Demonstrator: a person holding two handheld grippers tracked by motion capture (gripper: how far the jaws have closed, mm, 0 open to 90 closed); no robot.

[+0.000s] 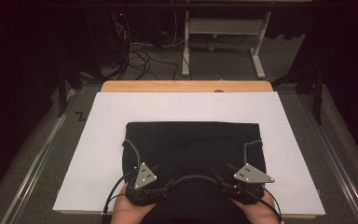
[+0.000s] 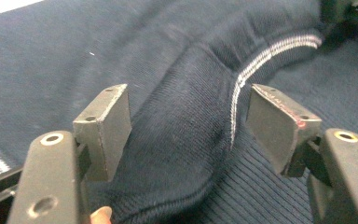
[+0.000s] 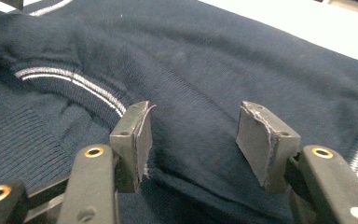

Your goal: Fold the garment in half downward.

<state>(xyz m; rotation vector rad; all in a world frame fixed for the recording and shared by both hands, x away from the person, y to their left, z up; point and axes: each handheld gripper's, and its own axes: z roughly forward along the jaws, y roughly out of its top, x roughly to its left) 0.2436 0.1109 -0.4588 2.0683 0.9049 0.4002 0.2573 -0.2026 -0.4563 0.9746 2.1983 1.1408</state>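
Sweater (image 1: 191,144) lies flat on the board (image 1: 98,154); left gripper (image 1: 137,184) at 7 o'clock and right gripper (image 1: 247,184) at 5 straddle its folded edge, jaws spread, probably ready to pinch.

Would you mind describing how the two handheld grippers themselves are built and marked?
Each gripper, left and right, is black, topped by a grey three-cornered plate with small dark dots, and trails a black cable. Up close, the jaws are black arms with brass-ringed holes carrying worn grey block pads; one left pad shows red marks.

Left gripper (image 1: 142,179) and right gripper (image 1: 249,179) sat at the sweater's (image 1: 191,140) near edge, jaws spread wide over its folds.
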